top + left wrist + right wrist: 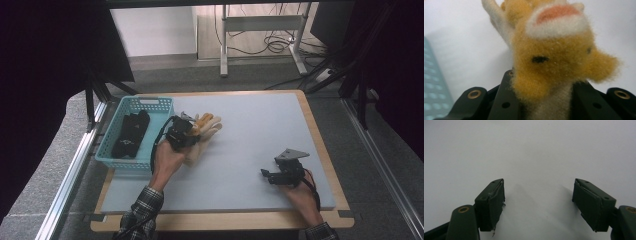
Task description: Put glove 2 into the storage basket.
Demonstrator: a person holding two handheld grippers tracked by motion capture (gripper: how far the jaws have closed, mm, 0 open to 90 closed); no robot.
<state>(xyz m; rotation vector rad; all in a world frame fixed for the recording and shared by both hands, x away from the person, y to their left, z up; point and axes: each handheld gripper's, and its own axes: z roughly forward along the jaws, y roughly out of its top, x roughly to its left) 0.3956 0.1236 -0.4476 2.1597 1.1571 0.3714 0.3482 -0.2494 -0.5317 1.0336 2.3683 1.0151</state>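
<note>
Fuzzy yellow plush toy [554, 57] clenched in left tongs [186, 131], just beside teal basket [116, 161] over the counter [260, 130] — not yet dropped in; right tongs [539, 202] released, idle.

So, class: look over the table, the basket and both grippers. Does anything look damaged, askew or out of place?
One thing: the pads on the right gripper look worn. In the right gripper view their edges are frayed and peeling, with a loose shred hanging from the left pad. Otherwise all is tidy: the left gripper grips a plush toy, and dark items lie inside the basket.
</note>
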